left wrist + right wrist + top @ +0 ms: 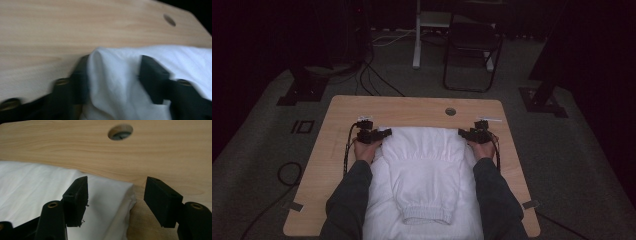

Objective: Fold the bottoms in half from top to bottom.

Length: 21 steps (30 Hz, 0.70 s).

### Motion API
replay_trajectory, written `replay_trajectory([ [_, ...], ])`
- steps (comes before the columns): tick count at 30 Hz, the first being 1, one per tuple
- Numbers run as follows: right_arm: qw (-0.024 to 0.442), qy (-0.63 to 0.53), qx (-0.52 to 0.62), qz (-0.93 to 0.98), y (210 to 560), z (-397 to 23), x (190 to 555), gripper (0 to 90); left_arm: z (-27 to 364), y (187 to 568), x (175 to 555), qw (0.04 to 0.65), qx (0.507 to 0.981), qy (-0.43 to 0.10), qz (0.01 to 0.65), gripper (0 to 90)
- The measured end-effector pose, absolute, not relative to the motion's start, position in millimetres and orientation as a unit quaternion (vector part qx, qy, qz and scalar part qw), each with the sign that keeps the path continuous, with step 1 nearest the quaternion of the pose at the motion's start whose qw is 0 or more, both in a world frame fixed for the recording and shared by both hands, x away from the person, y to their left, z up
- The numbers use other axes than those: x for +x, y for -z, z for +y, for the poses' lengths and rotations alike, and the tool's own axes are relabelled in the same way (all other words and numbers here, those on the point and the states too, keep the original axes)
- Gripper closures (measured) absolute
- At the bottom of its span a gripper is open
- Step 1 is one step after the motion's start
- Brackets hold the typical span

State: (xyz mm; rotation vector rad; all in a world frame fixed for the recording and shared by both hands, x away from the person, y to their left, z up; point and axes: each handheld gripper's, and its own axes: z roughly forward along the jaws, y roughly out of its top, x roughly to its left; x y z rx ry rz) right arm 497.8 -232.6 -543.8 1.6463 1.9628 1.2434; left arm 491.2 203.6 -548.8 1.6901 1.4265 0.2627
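From the high view, your white garment (424,170) lies folded down the middle of the wooden table (337,115), with your left gripper (379,134) at its far left corner and your right gripper (468,133) at its far right corner. Your left gripper view adds what the high view cannot: a raised fold of the cloth stands between the jaws, which are parted, the near pad against the fabric and the other seemingly clear of it. Your right gripper view shows jaws spread wide, astride the garment's corner edge without pressing it, beside the table's cable hole (120,132).
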Motion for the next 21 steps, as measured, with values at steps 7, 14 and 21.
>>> replay_trajectory([
  [7, 0.112, -0.42, 0.574, 0.694, 558, -227, 505, 46.7, 201, 554, 493, 0.422, 0.689, -0.087, 0.583, 57.7],
  [14, 0.097, -0.435, 0.562, 0.697, 549, -230, 501, 87.0, 206, 542, 489, 0.45, 0.679, -0.083, 0.574, 86.3],
  [21, 0.138, -0.479, 0.519, 0.694, 510, -238, 495, 87.4, 211, 502, 487, 0.509, 0.655, -0.101, 0.55, 86.7],
])
